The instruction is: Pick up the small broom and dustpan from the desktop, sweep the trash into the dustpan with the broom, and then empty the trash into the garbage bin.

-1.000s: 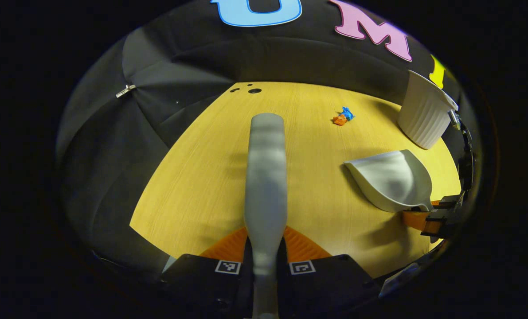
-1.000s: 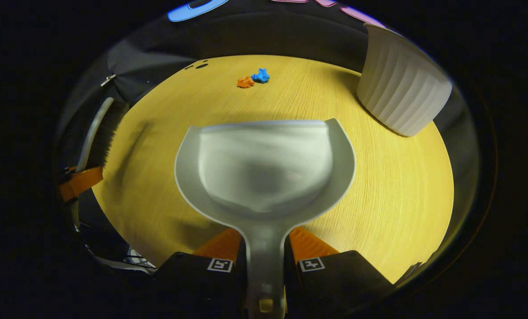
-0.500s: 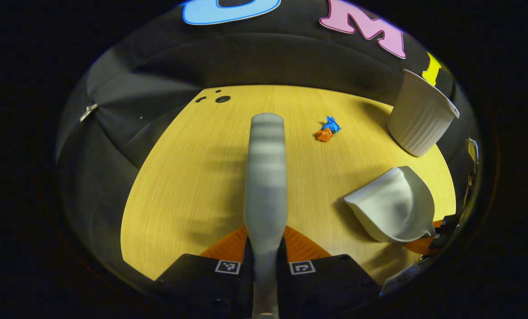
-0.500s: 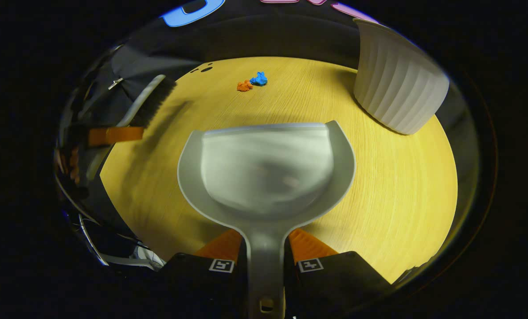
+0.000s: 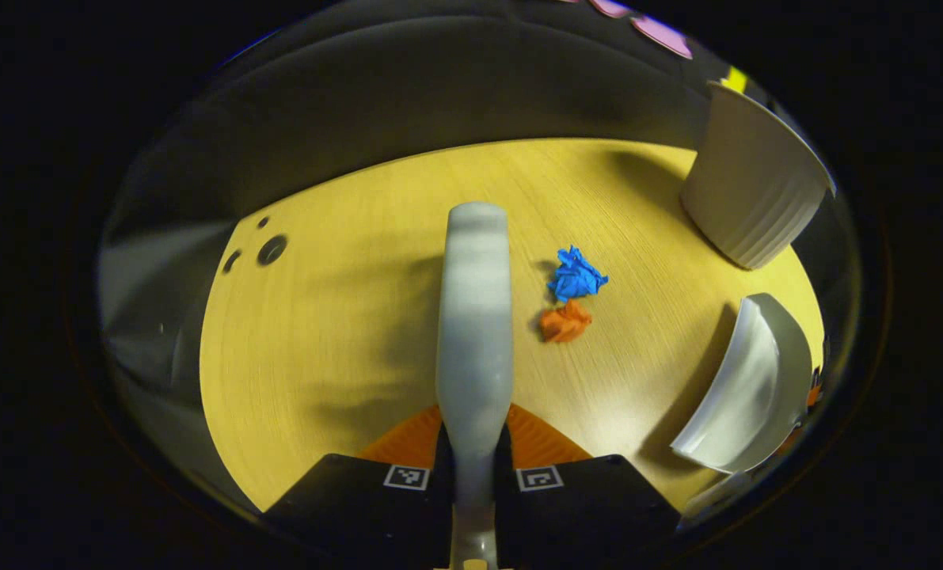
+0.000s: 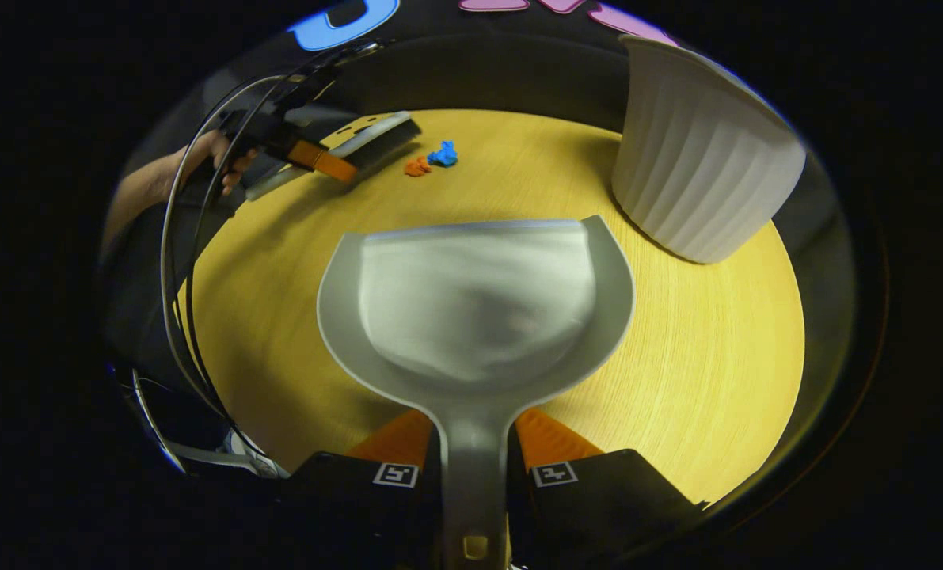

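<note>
Broom (image 5: 475, 317) pinched in left tongs (image 5: 472, 443), head just left of blue (image 5: 576, 275) and orange (image 5: 564, 322) scraps on worktop (image 5: 328, 317). Dustpan (image 6: 475, 309) pinched in right tongs (image 6: 475, 447), nearer; bin (image 6: 701, 174) far right.

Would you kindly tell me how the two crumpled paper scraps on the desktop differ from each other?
The blue paper scrap is the larger one; the orange paper scrap is smaller and flatter. In the left gripper view, the blue scrap lies farther from the camera, toward the white garbage bin, while the orange one lies nearer. Both are crumpled, unswept and sit side by side on the yellow desktop, just right of the broom.
</note>
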Demonstrator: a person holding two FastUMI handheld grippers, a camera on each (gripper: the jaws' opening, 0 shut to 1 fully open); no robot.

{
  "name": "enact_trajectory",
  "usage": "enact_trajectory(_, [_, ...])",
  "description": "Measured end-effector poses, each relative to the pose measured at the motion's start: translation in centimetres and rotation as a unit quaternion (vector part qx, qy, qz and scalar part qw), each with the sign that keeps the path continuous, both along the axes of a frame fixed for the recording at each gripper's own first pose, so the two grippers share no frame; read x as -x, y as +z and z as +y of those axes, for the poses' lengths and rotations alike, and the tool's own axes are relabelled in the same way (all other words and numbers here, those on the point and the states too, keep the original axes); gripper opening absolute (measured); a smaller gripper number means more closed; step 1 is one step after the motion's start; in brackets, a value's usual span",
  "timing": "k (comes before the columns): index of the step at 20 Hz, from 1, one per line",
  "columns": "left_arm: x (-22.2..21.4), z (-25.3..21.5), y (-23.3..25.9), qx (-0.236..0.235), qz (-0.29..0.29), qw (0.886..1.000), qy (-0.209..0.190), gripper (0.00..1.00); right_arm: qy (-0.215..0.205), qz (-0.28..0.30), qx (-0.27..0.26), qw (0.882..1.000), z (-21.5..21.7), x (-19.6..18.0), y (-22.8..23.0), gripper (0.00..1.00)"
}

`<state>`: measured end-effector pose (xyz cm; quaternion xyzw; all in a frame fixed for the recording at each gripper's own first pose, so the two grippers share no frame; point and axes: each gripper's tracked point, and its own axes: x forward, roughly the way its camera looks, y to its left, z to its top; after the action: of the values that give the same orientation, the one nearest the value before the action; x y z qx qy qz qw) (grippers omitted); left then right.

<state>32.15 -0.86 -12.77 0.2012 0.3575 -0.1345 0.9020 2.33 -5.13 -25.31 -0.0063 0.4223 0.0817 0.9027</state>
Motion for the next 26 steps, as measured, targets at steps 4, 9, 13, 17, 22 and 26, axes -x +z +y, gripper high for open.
enact_trajectory(4, [-2.8,-1.4,-0.6,-0.102,0.021,0.992,-0.076,0.26,0.014,0.01,0.007,1.0,-0.6,0.2,-0.6,0.37])
enact_trajectory(9, [-0.6,-5.0,-0.7,-0.096,0.058,0.981,-0.157,0.26,0.032,0.011,0.018,0.999,-0.1,0.3,-1.1,0.37])
enact_trajectory(13, [3.4,-7.3,-1.9,-0.073,0.116,0.968,-0.212,0.28,0.04,0.013,0.007,0.999,0.4,-0.3,-1.6,0.37])
enact_trajectory(17, [7.2,-8.8,-3.0,-0.074,0.148,0.952,-0.257,0.26,0.047,0.022,0.013,0.999,0.3,-0.2,-1.5,0.41])
enact_trajectory(22, [12.7,-11.8,-3.6,-0.047,0.22,0.926,-0.303,0.26,0.047,0.011,0.015,0.999,0.4,0.0,-1.6,0.37])
enact_trajectory(26, [14.9,-12.5,-3.4,-0.033,0.236,0.927,-0.288,0.26,0.033,0.003,0.008,0.999,0.5,0.4,-1.6,0.41])
